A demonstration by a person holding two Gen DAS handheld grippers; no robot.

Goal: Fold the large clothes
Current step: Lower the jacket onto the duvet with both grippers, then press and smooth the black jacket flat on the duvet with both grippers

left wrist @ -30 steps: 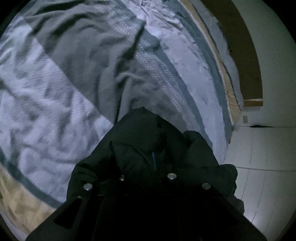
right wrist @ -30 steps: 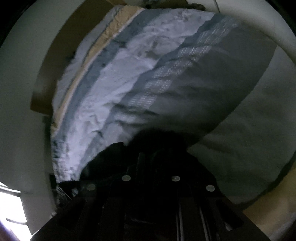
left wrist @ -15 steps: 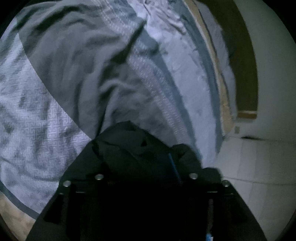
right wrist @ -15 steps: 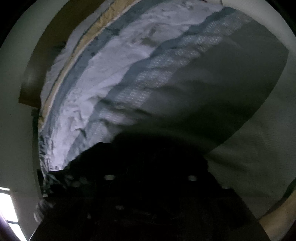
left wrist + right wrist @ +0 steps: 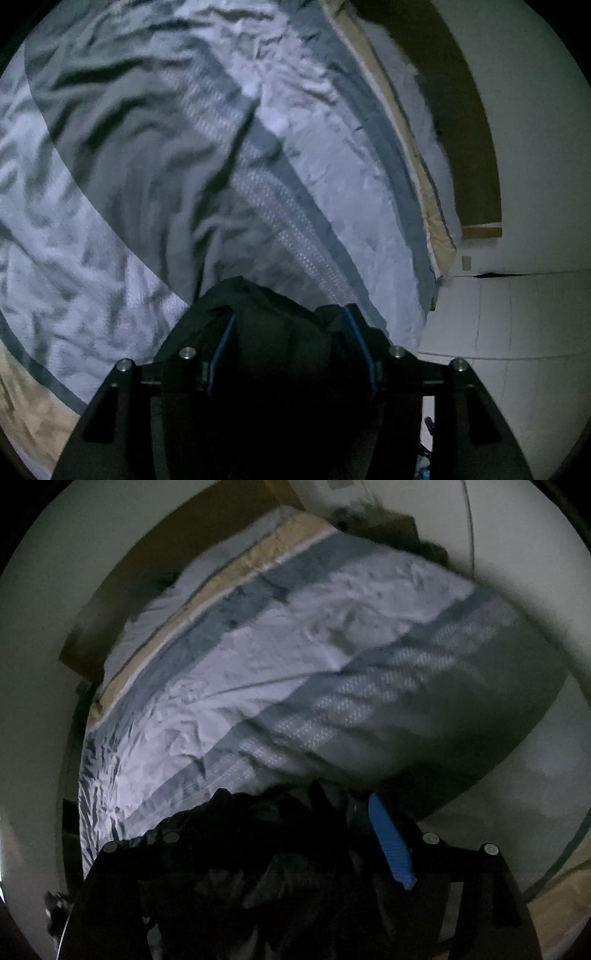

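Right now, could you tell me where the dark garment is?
The dark garment is bunched between the open fingers of the left gripper at the bottom centre of the left wrist view, over the striped bedspread; the right gripper also has it.

Below me a rumpled bedspread covers the bed in broad bands of pale white, blue-grey and dark grey, with one dotted stripe running along it and a tan border at its far edge. A brown headboard stands against the pale wall beyond that border. I can see the white tiled floor beside the bed.
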